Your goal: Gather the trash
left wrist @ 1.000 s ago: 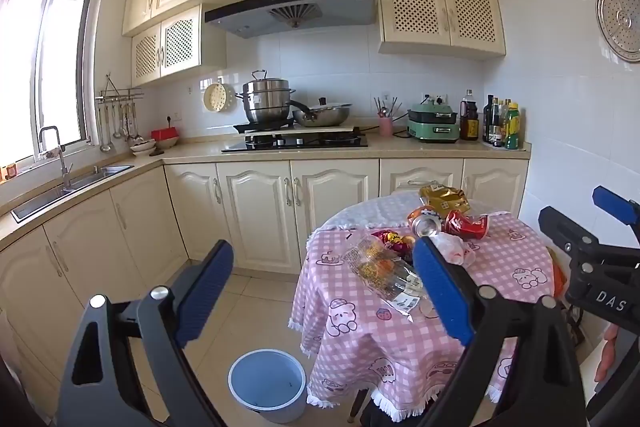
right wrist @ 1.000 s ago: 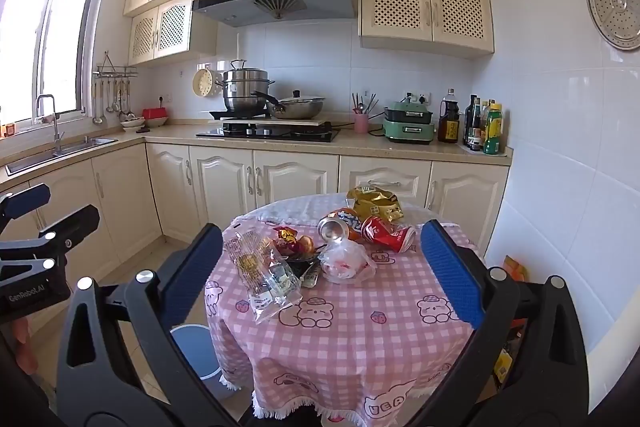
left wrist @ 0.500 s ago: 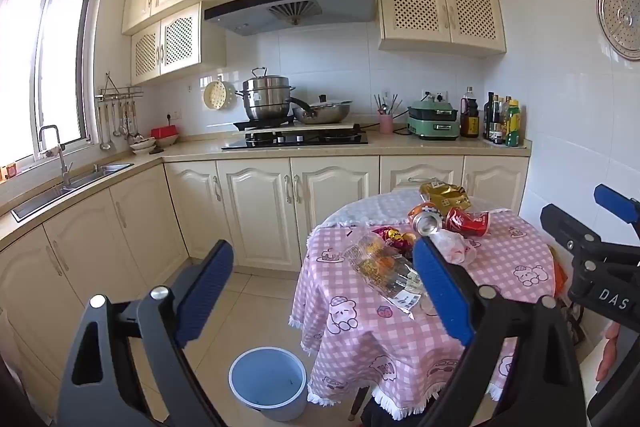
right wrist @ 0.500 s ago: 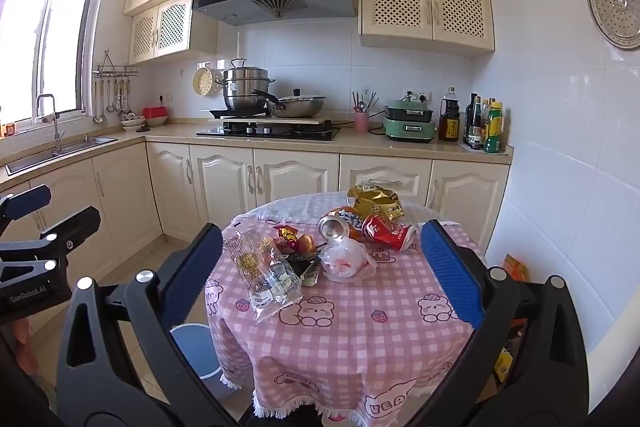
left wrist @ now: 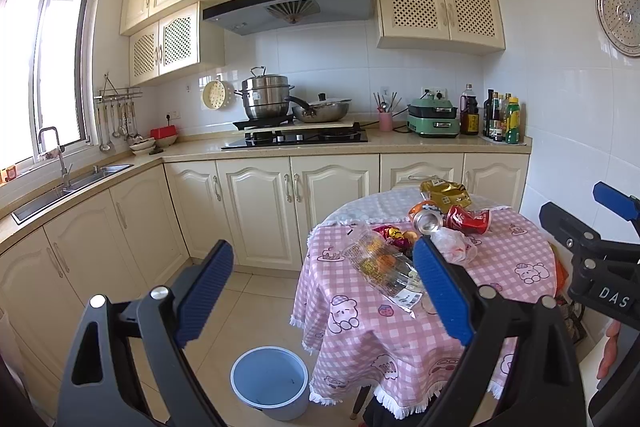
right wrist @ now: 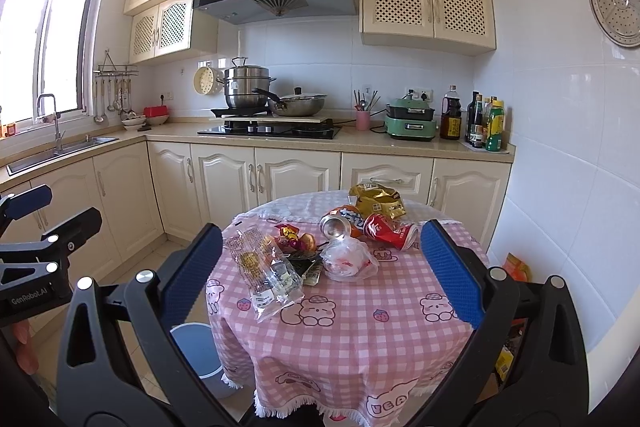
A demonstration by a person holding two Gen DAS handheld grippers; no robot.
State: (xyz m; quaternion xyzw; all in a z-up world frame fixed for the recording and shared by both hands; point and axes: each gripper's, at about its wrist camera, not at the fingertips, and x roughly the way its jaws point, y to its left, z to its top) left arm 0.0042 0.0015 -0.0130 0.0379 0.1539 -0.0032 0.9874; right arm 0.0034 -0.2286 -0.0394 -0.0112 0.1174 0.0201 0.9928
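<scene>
holding both tools short of the round table [right wrist: 360, 339], you have your left gripper [left wrist: 320, 291] and right gripper [right wrist: 320, 267] spread wide with nothing between the pads. the trash sits in a cluster toward the table's far side: a clear wrapper [right wrist: 266, 273] nearest the left edge, a crumpled plastic bag [right wrist: 348, 259] at centre, an orange can [right wrist: 342, 221] touching a red can [right wrist: 390, 229], and a gold bag [right wrist: 378, 201] behind them. the near half of the pink cloth is bare. a blue bin [left wrist: 270, 383] stands on open floor just left of the table, below the cloth's fringe.
</scene>
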